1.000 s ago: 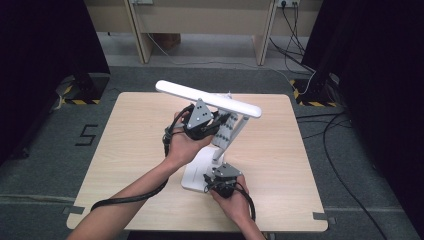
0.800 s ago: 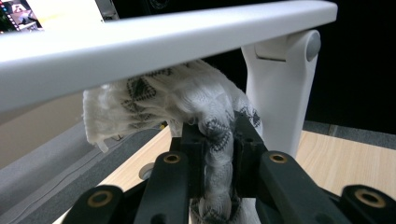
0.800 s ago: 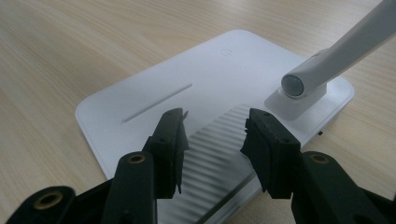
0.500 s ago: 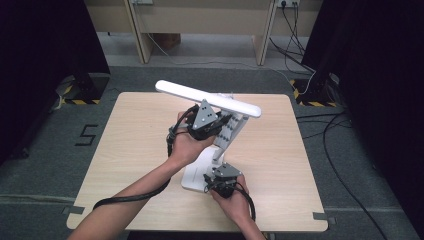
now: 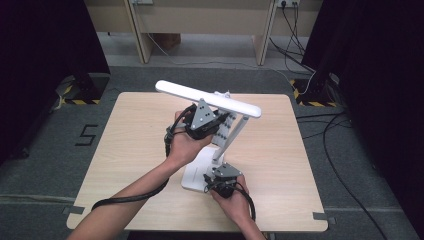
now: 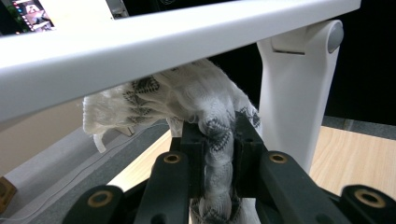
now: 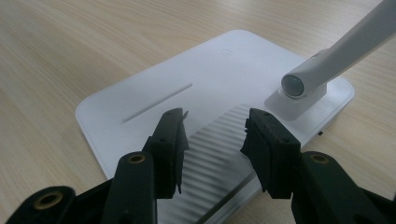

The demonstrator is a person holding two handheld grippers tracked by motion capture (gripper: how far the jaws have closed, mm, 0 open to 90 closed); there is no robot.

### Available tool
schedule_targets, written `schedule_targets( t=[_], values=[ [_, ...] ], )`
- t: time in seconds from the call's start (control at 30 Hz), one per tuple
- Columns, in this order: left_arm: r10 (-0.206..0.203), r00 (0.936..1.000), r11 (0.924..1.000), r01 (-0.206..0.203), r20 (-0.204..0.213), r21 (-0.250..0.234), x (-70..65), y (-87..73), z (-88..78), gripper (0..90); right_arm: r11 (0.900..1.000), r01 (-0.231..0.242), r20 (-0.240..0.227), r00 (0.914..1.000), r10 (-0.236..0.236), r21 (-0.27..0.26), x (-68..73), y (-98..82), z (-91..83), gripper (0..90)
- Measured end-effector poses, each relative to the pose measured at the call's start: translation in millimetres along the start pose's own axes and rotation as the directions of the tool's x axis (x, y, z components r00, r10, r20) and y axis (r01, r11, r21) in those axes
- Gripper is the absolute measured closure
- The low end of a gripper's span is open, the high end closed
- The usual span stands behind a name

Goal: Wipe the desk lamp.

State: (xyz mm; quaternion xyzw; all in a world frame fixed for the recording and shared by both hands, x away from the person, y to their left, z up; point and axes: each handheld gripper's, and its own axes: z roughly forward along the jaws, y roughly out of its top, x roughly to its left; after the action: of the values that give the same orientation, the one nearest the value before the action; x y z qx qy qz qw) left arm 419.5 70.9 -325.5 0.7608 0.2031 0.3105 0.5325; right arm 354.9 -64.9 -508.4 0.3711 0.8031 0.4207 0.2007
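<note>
The left hand-held gripper (image 5: 212, 123) is clenched on a white knitted cloth (image 6: 205, 100), pressing it under the long white lamp head (image 5: 207, 98). The wiping looks mid-way. The right hand-held gripper (image 7: 212, 140) hangs released over the flat white lamp base (image 7: 154, 100) on the table (image 5: 135, 130), steadying it.

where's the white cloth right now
In the left gripper view the white cloth is pinched in the left tool, just under the lamp's light bar, beside its upright arm.

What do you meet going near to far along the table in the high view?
Right gripper → white lamp base → left gripper, jaws shut on a white cloth → lamp's light bar → table's far edge.
</note>
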Motion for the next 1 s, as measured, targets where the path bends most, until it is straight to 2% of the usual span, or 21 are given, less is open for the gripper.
schedule_targets(
  t=[0.33, 0.5, 1.0],
  values=[
    [0.009, 0.9993, 0.9999, -0.008, -0.035, 0.007, 9.7, -2.7, -13.7, 78.7, 1.000, 0.000, 0.001, 1.0000, 0.000, 0.001, 0.1, 0.1, -0.1, 57.1],
    [0.030, 0.9979, 0.9994, -0.029, -0.057, 0.018, 14.6, -3.5, -22.2, 78.9, 1.000, 0.003, 0.002, 1.0000, -0.003, -0.001, -0.1, 0.1, 0.0, 57.1],
    [0.024, 0.9935, 0.9992, -0.020, -0.111, 0.035, 32.5, -8.9, -40.5, 79.2, 1.000, 0.002, 0.004, 1.0000, -0.002, 0.001, 0.1, 0.1, -0.2, 57.2]
  ],
)
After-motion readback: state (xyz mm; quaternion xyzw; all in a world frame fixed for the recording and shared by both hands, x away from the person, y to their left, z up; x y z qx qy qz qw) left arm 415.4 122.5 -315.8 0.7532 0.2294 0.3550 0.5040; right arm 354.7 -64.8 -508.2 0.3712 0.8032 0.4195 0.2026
